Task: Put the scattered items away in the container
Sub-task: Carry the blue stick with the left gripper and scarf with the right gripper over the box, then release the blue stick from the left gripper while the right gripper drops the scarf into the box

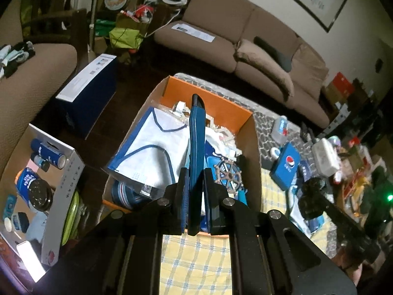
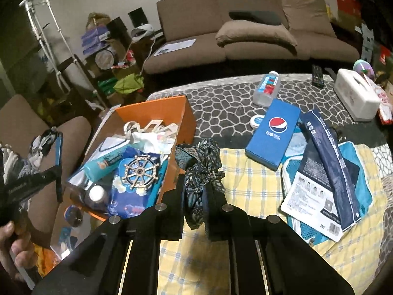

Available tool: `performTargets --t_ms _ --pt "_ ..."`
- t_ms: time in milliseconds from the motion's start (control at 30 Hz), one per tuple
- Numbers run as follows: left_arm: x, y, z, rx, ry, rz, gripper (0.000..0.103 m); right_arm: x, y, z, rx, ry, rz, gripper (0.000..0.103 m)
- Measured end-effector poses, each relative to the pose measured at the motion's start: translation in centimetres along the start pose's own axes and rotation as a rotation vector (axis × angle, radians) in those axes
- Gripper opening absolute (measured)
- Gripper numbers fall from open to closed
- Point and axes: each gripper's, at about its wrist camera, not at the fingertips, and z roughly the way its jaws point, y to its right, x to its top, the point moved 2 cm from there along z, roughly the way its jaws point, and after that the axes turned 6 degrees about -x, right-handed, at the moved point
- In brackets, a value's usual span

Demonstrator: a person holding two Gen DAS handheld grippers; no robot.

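A: What does the left wrist view give you?

B: The left gripper [image 1: 194, 179] clamped on a long, flat blue tool with a black tip [image 1: 196, 152], held above the orange-walled cardboard box [image 1: 208, 103]. Below it lie a white blue-trimmed pack [image 1: 152, 147] and a bronze ship's-wheel ornament [image 1: 228, 175].

A: Only the right view shows what the right gripper [image 2: 195, 194] has: its fingers are closed on a dark patterned fabric scrunchie [image 2: 201, 159], just beside the box's near wall [image 2: 189, 118], over the yellow checked cloth [image 2: 245, 184].

B: It also shows things the left view hides in the box: a teal tube [image 2: 103, 164], a white-capped bottle [image 2: 97, 194].

A: Outside the box, on the cloth, sit a blue Pepsi box [image 2: 272, 132], a dark navy folded umbrella [image 2: 329, 157] and a white printed packet [image 2: 309, 196]. The left gripper [image 2: 57, 157] appears far left, the blue tool upright in it.
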Motion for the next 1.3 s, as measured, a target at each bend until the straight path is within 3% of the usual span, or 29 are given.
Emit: performTargets --t_ms 200,333,500,633,800,933,967,1067,1133,1167,1200,1267,1300 --pt "1.5 -3.0 -1.4 -0.067 0.021 -0.045 0.010 0.6 0.5 -1.2 0.029 0.027 0.025 0.013" --pt "1.9 -6.7 -0.8 -0.149 -0.028 -0.169 0.010 0.8 0.8 -0.9 0.052 0.022 0.049 0.013" --pt "2.0 -8.7 0.1 -0.229 -0.070 -0.259 0.010 0.5 0.3 0.1 0.084 0.002 0.050 0.013" --pt "2.6 -8.0 0.8 -0.205 -0.061 -0.224 0.010 0.2 -0.4 1.4 0.140 -0.027 0.046 0.013" --pt "3.2 -6.7 2.9 -0.137 -0.062 -0.158 0.011 0.7 -2.4 4.0 0.314 -0.098 0.076 0.013" --pt "3.8 -6.2 5.0 -0.106 -0.077 -0.140 0.010 3.0 -5.2 6.5 0.321 -0.122 0.028 0.015" --pt "3.8 -6.1 5.3 -0.098 -0.082 -0.137 0.015 3.9 -5.9 7.2 0.318 -0.121 0.013 0.015" --pt "4.0 -5.6 5.3 -0.041 -0.058 -0.132 0.062 6.8 -8.3 10.4 0.301 -0.133 -0.016 0.019" --pt "4.0 -5.0 4.4 -0.041 -0.017 -0.110 0.063 7.9 -9.4 12.3 0.265 -0.149 -0.034 0.038" --pt "4.0 -4.7 4.2 -0.039 -0.016 -0.100 0.066 8.6 -9.9 13.5 0.220 -0.163 -0.042 0.070" --pt "4.0 -4.4 4.0 -0.036 -0.018 -0.090 0.069 9.0 -10.1 14.2 0.172 -0.166 -0.038 0.093" --pt "3.9 -4.1 3.8 -0.025 -0.014 -0.088 0.074 9.1 -9.7 14.3 0.143 -0.150 -0.023 0.093" --pt "3.9 -4.2 3.7 -0.024 -0.012 -0.089 0.074 9.0 -9.4 13.8 0.169 -0.138 -0.008 0.093"
